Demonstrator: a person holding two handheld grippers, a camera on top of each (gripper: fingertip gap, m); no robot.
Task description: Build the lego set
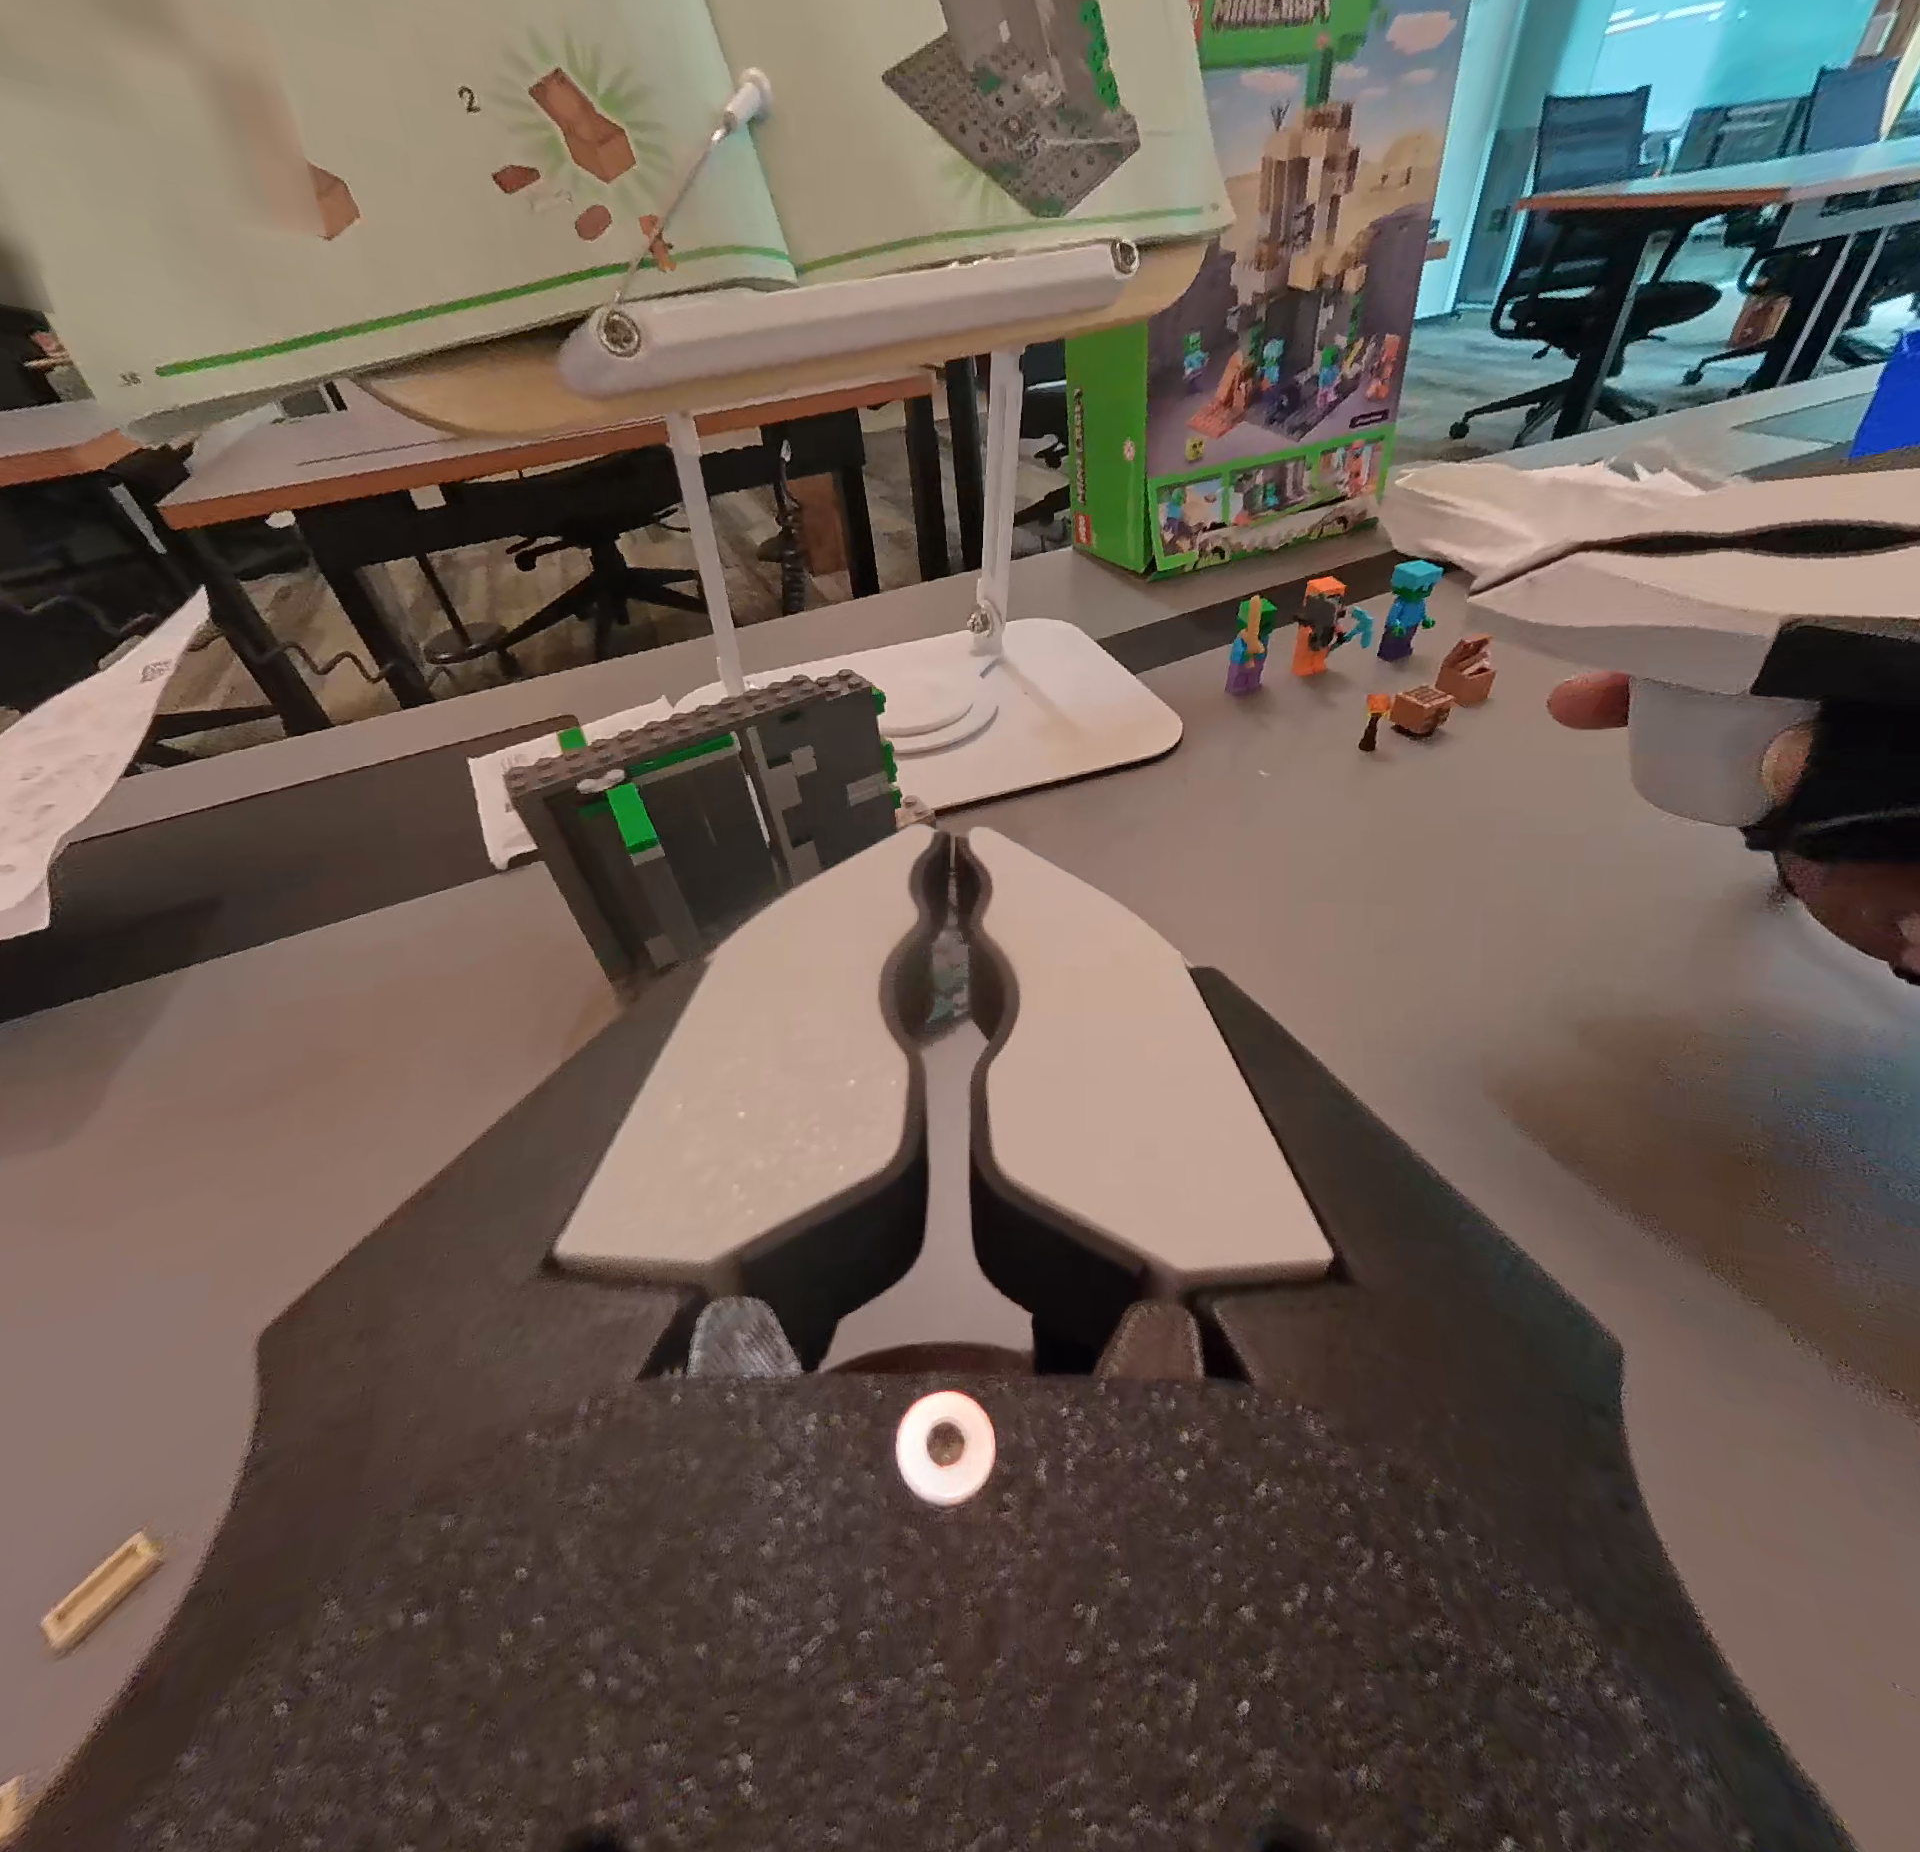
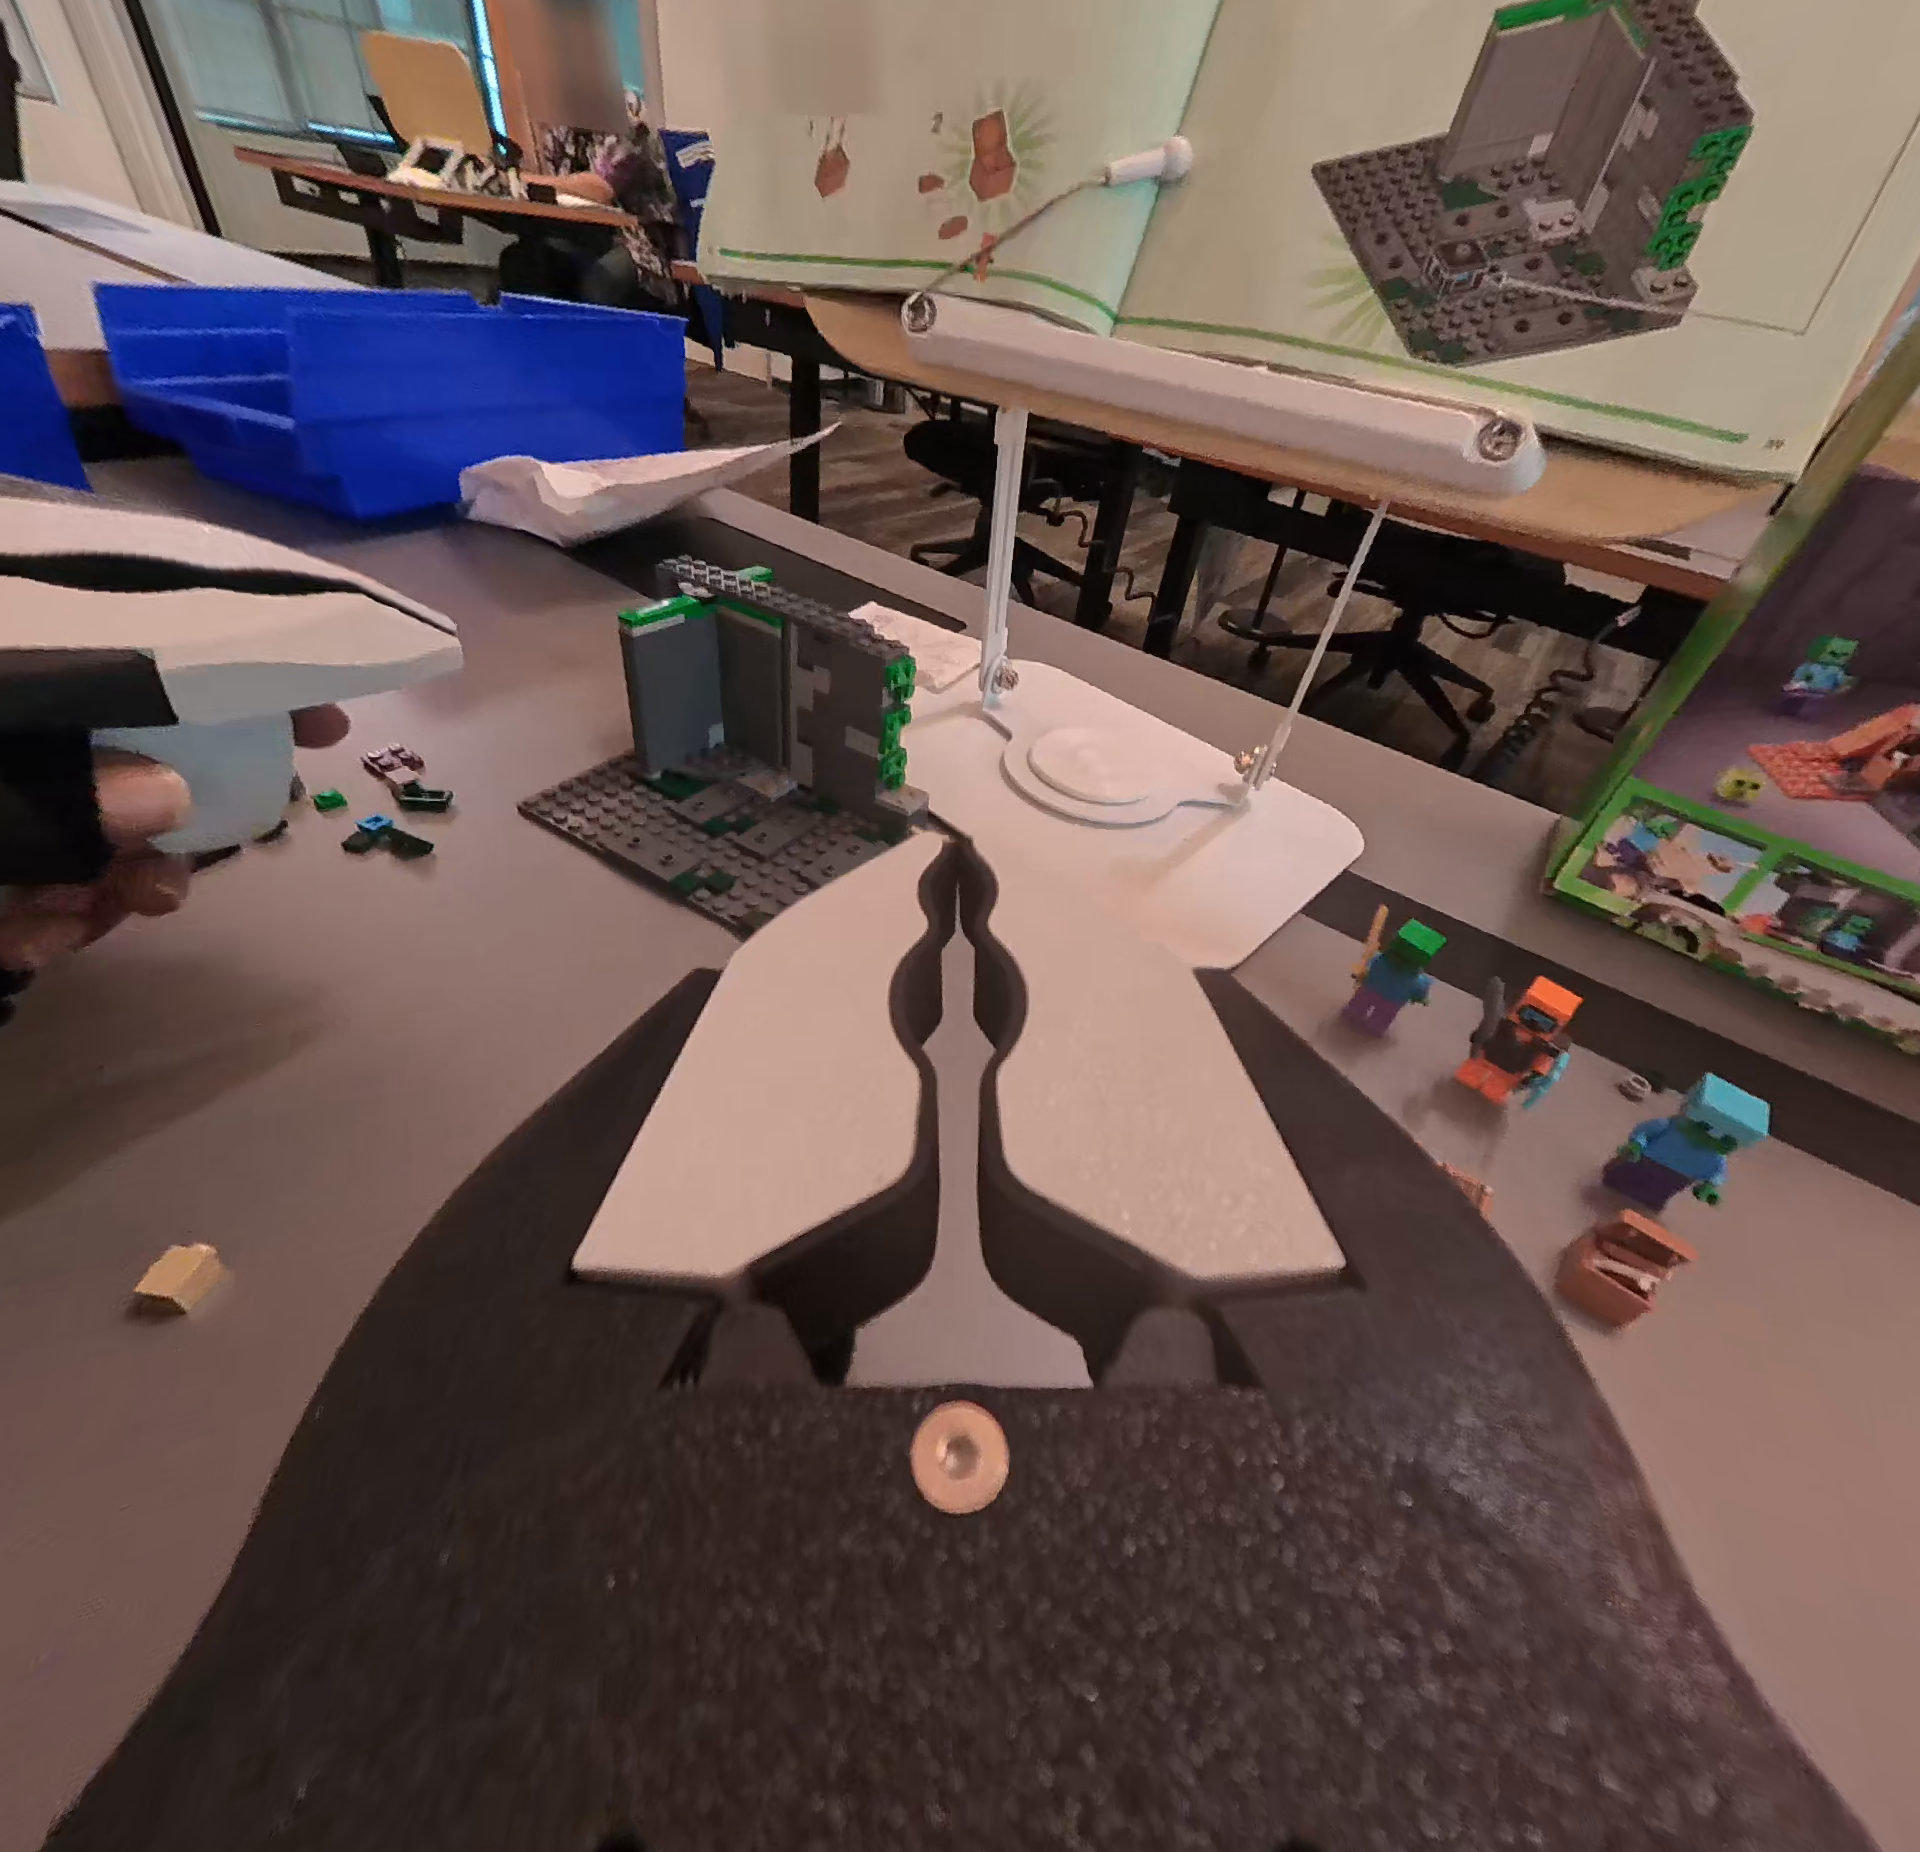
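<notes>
A grey lego wall with green trim stands on a dark studded baseplate at mid-table. My left gripper is shut and empty, its tips just right of the wall's near corner. In the right wrist view it shows at the left edge, held by a hand. My right gripper is shut and empty, its tips at the baseplate's right corner. It also shows at the right of the left wrist view. Small loose pieces lie left of the baseplate.
The open instruction booklet rests on a white stand behind the build. Three minifigures and a brown chest stand on the right, by the set box. Blue bins and a crumpled paper bag are back left. A tan piece lies near left. The gap from one gripper's tips to the other's is roughly 15 cm. About 15 cm separates my left fingertips from the tan piece.
</notes>
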